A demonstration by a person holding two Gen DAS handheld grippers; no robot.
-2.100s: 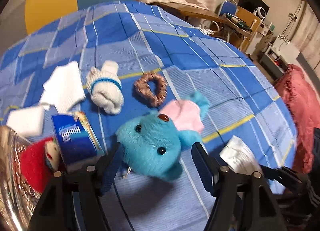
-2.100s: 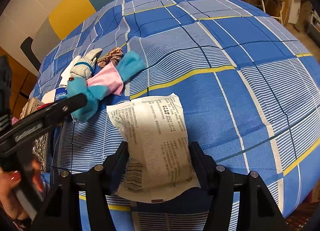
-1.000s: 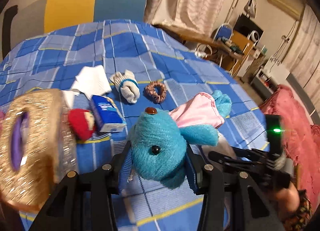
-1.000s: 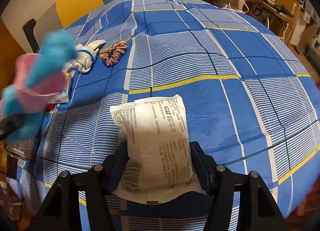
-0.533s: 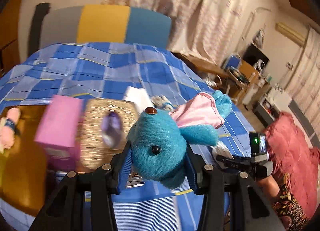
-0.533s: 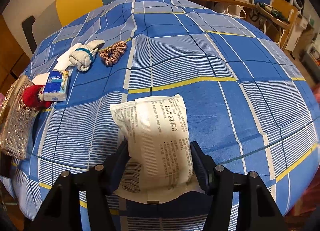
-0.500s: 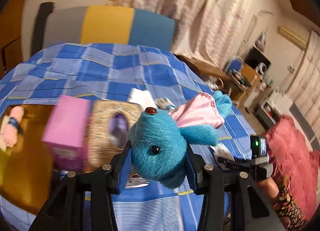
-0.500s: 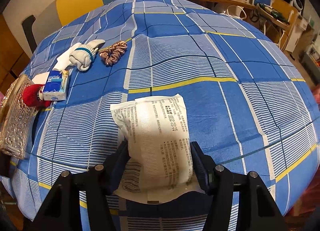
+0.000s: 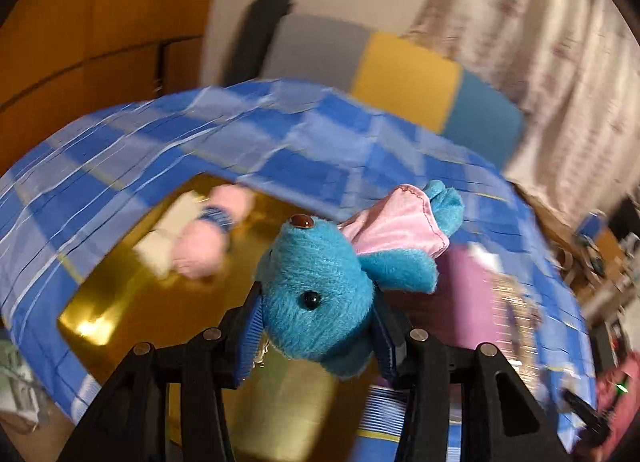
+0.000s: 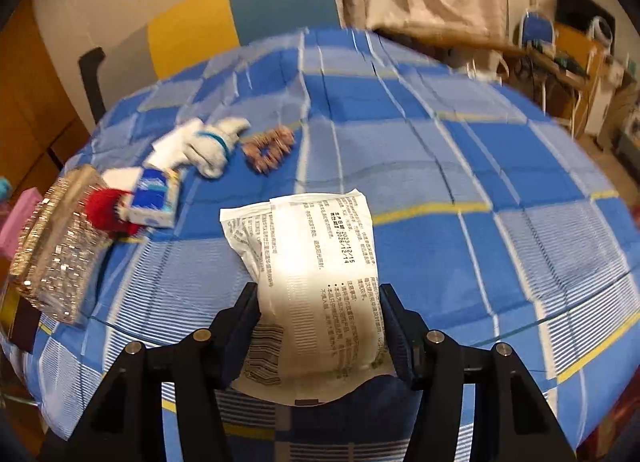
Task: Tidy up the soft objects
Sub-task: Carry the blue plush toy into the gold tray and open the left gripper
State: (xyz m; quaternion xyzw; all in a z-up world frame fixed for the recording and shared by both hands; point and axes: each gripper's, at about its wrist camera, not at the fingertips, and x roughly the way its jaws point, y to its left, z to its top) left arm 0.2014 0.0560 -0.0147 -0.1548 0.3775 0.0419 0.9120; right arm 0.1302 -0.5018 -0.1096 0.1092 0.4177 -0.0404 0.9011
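While the left claw [image 9: 316, 332] is clamped on one blue plush toy [image 9: 320, 294], lifted over a blurred yellow floor, the right claw [image 10: 320, 330] grips one white printed packet [image 10: 316, 274] above the blue checked surface [image 10: 460, 166]. Ahead-left of it: one rolled sock [image 10: 212, 146], one scrunchie [image 10: 268, 148], one tissue pack [image 10: 154, 198], one red toy [image 10: 106, 210], partly hidden. Pink shapes beyond the plush too blurred to identify.

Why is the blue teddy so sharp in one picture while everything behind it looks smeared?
In the left wrist view the blue plush toy is crisp because the left gripper carries it along with the camera; the plaid cloth behind streaks with motion blur. In the right wrist view the white packet is sharp too, with glare at its middle, and the fisheye lens bulges the bed.
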